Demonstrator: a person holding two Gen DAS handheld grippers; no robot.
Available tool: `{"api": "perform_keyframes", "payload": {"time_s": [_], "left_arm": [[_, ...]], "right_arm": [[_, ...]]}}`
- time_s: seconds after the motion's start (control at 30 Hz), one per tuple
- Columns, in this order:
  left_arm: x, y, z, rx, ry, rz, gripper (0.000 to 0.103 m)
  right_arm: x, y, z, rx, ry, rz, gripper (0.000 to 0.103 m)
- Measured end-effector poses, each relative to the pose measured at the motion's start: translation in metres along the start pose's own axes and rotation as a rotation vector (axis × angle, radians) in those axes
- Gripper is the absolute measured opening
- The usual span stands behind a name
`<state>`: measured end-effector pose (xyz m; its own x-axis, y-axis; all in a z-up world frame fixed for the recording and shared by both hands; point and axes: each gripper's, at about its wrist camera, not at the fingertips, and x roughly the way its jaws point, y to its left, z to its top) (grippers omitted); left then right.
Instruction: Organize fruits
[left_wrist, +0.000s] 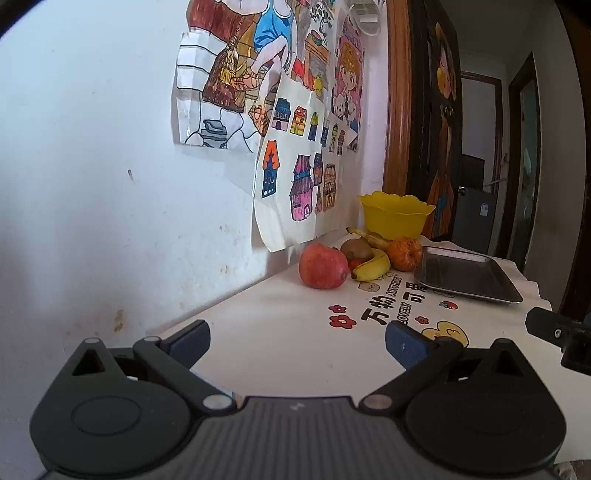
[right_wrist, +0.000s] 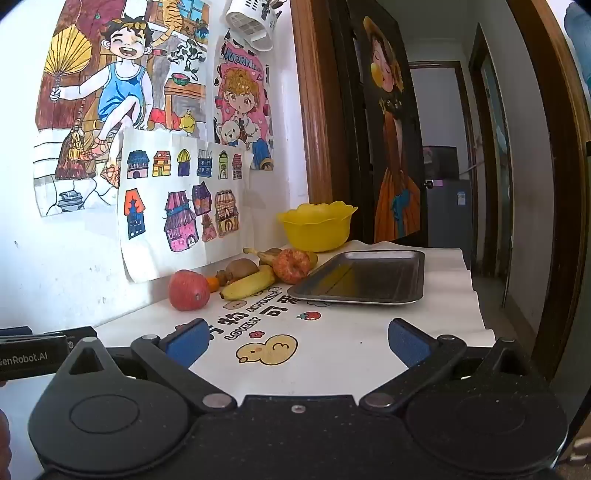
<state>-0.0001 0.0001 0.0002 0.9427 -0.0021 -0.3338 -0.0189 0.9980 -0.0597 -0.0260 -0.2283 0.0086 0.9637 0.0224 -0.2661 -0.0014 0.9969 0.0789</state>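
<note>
Fruit lies in a cluster by the wall: a red apple (left_wrist: 323, 266) (right_wrist: 189, 290), a yellow banana (left_wrist: 373, 266) (right_wrist: 249, 284), a brown kiwi (left_wrist: 356, 250) (right_wrist: 242, 268), a small orange fruit (right_wrist: 213, 284) and a wrinkled orange-red fruit (left_wrist: 405, 253) (right_wrist: 291, 266). Behind them stands a yellow bowl (left_wrist: 394, 215) (right_wrist: 317, 226). A metal tray (left_wrist: 465, 275) (right_wrist: 364, 277) lies to their right. My left gripper (left_wrist: 297, 345) is open over the near tablecloth, holding nothing. My right gripper (right_wrist: 298, 341) is also open and holds nothing. Both are well short of the fruit.
A white tablecloth (right_wrist: 332, 343) with printed ducks and letters covers the table. Drawings (right_wrist: 177, 195) hang on the wall at the left. The table's right edge drops off toward a doorway and corridor (right_wrist: 443, 155). The other gripper's body shows at each view's edge.
</note>
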Motion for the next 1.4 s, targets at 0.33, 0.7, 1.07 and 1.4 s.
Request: {"api": "perform_keyframes", "payload": {"time_s": [0.33,0.7,1.07,1.4], "left_arm": [[0.0002,-0.0001,-0.0001,0.002,0.003,0.002,0.103],[0.0002,-0.0001,-0.0001,0.002,0.004,0.002,0.103],[-0.0006,-0.0018,-0.0043,0.009,0.005,-0.002,0.103],[0.0015,-0.0060,-0.0034,0.012,0.010,0.000,0.103]], "right_arm": [[-0.0004,-0.0008,-0.0008,0.002,0.002,0.001,0.102],[-0.0017,-0.0012,-0.0021,0.002,0.006,-0.001,0.102],[0.0005,-0.0030,-0.0023,0.003,0.010,-0.002,0.102],[0.0019,-0.0061,-0.0047,0.009,0.021,-0.009,0.102]]}}
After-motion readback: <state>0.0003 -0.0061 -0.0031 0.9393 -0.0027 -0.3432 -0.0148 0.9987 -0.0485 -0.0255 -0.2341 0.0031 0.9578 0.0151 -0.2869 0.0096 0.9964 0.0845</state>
